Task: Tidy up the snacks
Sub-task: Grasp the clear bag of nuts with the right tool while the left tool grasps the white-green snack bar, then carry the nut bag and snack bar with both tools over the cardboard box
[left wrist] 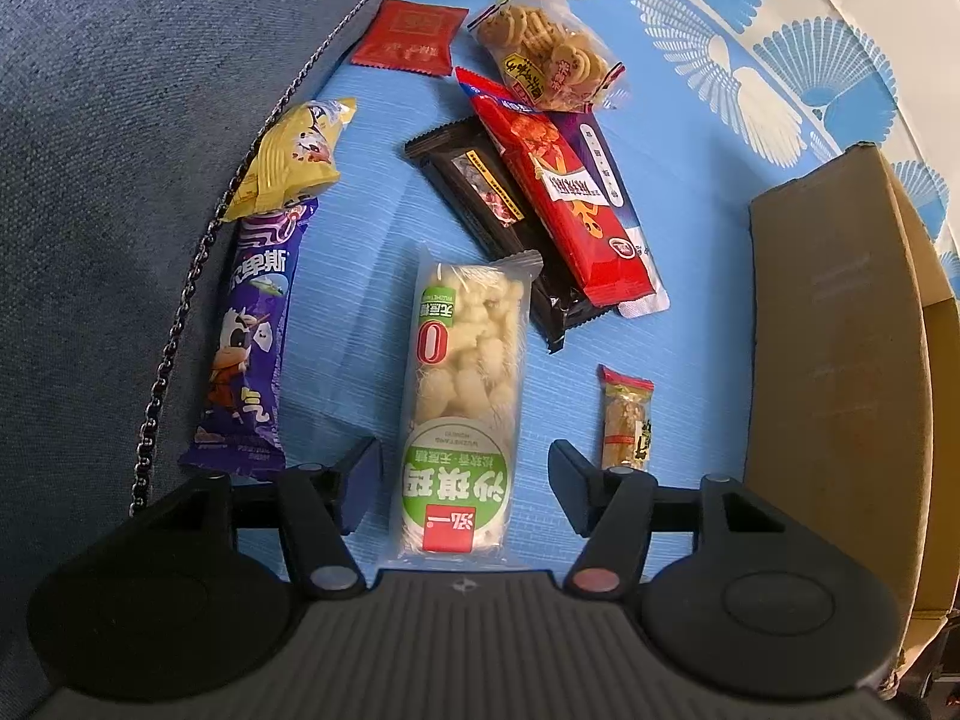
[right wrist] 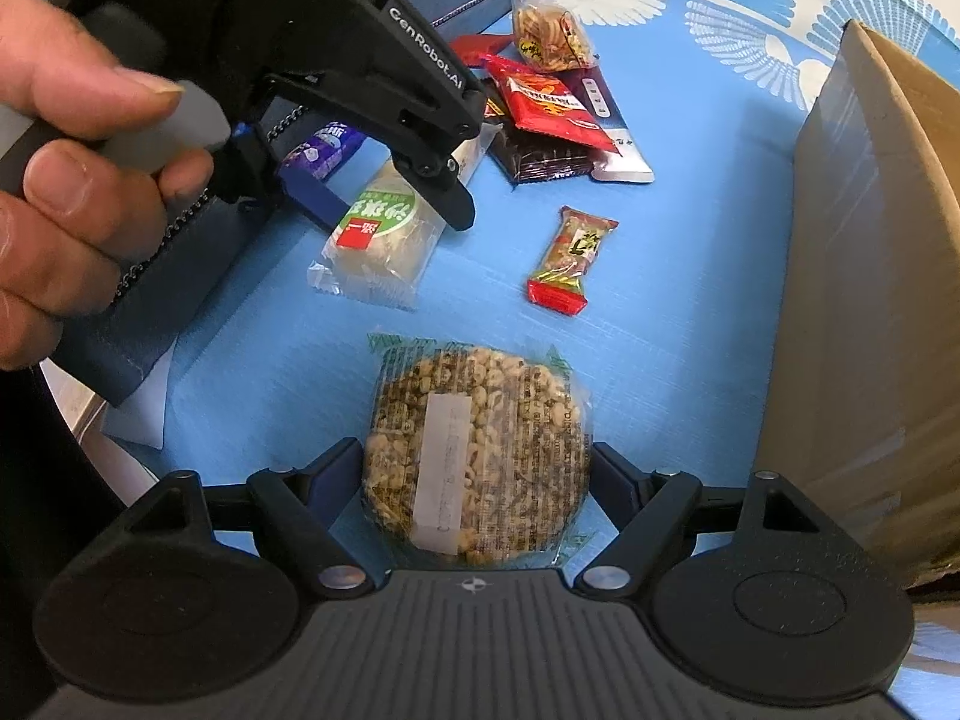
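My left gripper (left wrist: 465, 468) is open, one finger on each side of a clear green-labelled rice-puff bar (left wrist: 461, 402) on the blue cloth; the fingers stand apart from it. The bar also shows in the right wrist view (right wrist: 384, 234), with the left gripper (right wrist: 390, 192) over it. My right gripper (right wrist: 477, 474) is open around a round puffed-grain cake (right wrist: 480, 450) in clear wrap, fingers close beside its edges. A small red-ended candy (left wrist: 627, 417) lies right of the bar and also shows in the right wrist view (right wrist: 570, 258).
A cardboard box (left wrist: 840, 330) stands at the right and shows in the right wrist view (right wrist: 870, 300). A purple bar (left wrist: 252, 336), yellow packet (left wrist: 288, 162), red sachet (left wrist: 411, 36), cookie bag (left wrist: 546, 54), black bar (left wrist: 498, 210) and red pack (left wrist: 564, 198) lie around. A blue chain bag (left wrist: 120, 150) lies left.
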`<action>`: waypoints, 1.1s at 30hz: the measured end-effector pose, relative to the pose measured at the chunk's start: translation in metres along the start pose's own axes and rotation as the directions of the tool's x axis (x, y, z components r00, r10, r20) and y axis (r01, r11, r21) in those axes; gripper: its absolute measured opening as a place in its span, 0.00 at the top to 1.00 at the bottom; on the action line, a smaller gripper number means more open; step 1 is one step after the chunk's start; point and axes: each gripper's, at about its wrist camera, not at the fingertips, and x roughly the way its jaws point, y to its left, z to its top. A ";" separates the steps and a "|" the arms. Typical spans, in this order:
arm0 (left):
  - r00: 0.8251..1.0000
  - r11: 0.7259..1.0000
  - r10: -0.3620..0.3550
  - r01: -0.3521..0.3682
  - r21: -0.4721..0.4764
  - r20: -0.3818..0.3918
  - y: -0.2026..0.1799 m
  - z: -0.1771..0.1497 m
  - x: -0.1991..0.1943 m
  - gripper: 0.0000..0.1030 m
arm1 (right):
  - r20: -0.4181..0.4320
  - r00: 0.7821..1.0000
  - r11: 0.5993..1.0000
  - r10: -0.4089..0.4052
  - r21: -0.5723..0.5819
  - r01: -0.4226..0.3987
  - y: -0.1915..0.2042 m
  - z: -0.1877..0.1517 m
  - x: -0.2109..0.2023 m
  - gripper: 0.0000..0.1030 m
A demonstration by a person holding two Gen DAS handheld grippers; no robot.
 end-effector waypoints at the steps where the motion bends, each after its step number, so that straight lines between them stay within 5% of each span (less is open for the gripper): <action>1: 1.000 1.000 0.000 0.000 0.001 0.000 0.000 0.000 0.000 0.35 | -0.003 1.000 1.000 -0.004 -0.008 0.004 0.000 0.000 0.001 0.21; 13: 1.000 0.999 0.017 -0.017 0.041 0.004 -0.006 -0.002 0.001 0.37 | 0.018 0.999 0.998 -0.026 -0.060 0.027 0.005 -0.001 -0.004 0.22; 16: 0.999 0.999 0.032 -0.033 0.041 0.015 -0.006 -0.001 0.000 0.57 | 0.058 0.998 0.998 -0.025 -0.053 0.028 0.007 0.001 -0.012 0.22; 21: 0.996 0.997 0.018 -0.024 0.071 0.089 -0.012 -0.002 -0.011 0.61 | 0.141 0.990 0.999 -0.023 -0.041 0.029 0.006 0.006 -0.031 0.22; 33: 0.958 0.993 -0.103 0.082 0.089 0.267 -0.016 0.000 -0.044 0.62 | 0.406 0.914 0.999 0.013 -0.044 0.005 -0.008 0.006 -0.089 0.22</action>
